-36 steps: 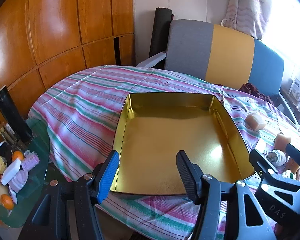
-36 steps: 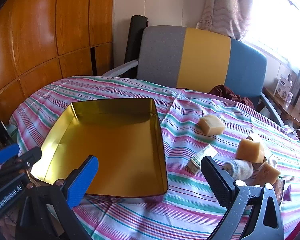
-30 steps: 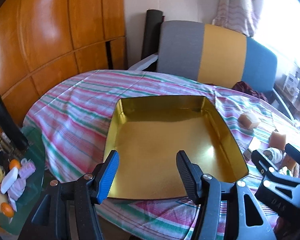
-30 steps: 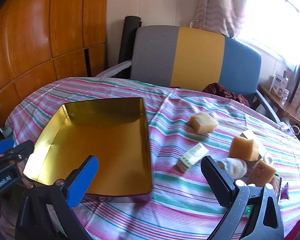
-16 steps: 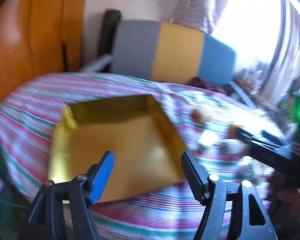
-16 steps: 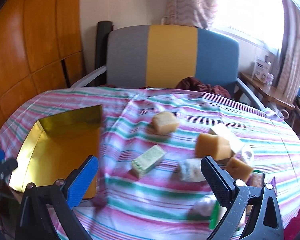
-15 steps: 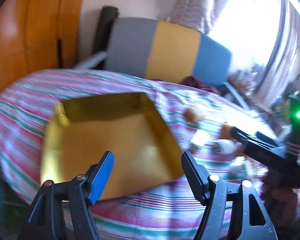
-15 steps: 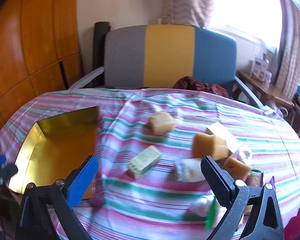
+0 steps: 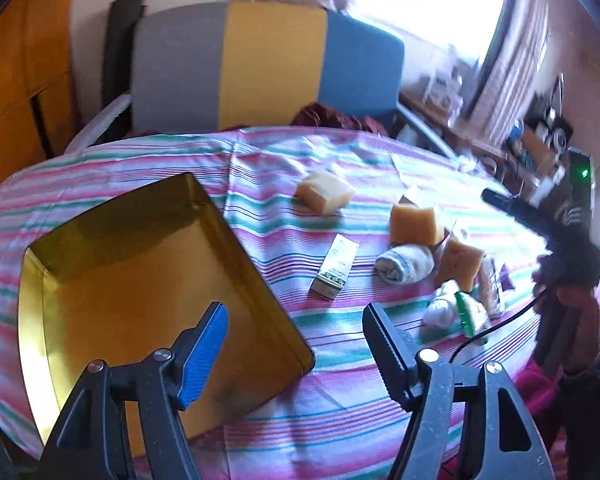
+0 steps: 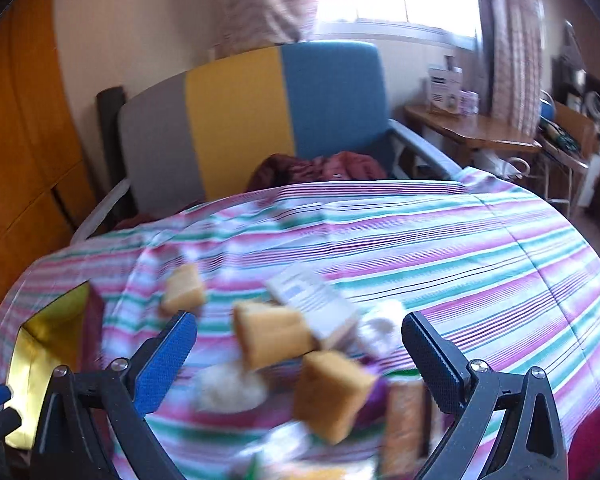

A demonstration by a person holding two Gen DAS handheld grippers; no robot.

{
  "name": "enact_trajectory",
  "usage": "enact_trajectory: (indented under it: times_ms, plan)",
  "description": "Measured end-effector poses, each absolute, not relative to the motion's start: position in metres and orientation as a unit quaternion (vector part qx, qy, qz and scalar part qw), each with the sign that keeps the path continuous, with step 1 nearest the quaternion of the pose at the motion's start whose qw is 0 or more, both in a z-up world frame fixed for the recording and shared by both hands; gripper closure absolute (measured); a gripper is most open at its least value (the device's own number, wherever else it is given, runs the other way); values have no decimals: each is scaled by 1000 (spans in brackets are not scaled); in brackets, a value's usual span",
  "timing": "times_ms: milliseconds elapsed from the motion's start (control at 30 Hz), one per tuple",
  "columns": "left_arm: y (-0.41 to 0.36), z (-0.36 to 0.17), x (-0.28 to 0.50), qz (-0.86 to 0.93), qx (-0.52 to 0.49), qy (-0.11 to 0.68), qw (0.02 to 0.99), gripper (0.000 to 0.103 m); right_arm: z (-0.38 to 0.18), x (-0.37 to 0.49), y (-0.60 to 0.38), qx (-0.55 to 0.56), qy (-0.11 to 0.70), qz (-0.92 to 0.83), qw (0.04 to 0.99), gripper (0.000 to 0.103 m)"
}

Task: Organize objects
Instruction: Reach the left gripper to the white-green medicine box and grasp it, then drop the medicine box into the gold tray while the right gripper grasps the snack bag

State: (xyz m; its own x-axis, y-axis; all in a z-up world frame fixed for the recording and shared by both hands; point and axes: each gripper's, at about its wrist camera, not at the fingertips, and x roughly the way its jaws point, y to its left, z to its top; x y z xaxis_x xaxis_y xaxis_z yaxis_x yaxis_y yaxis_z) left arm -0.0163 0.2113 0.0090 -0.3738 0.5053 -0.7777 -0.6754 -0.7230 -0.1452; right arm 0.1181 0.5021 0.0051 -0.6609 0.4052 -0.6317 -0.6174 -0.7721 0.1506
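Right wrist view: right gripper (image 10: 300, 354) open, empty, over crowded sponges (image 10: 274, 338); a blurred approach risks pinching two.

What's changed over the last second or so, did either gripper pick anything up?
Nothing picked up. Both views swung from the gold tray toward the clutter beside it: the right gripper now hangs open over the yellow sponges, the left gripper sits by the tray's near corner, its jaws having just opened wider with nothing between them. Tray, sponges and small box lie where they were.
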Motion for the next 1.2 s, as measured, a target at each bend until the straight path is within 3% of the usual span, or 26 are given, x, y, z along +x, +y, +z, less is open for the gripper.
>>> enact_trajectory:
  times_ms: [233,600,633,667,733,1200]
  plan:
    - [273,-13,-29,785,-448,173,392,34,-9,138,543,-266,287,875,285,0]
    - [345,-72,-56,741,-477,269,389,44,-9,143,550,-258,326,873,256,0]
    - [349,-77,-58,738,-480,276,386,48,-9,143,551,-257,328,873,254,0]
    - [353,-81,-59,735,-482,280,386,60,-9,144,552,-256,332,872,252,0]
    - [357,-86,-58,727,-489,278,394,74,-11,143,553,-258,338,871,246,0]
    - [288,-40,-13,778,-439,184,409,74,-24,123,540,-318,317,871,200,0]
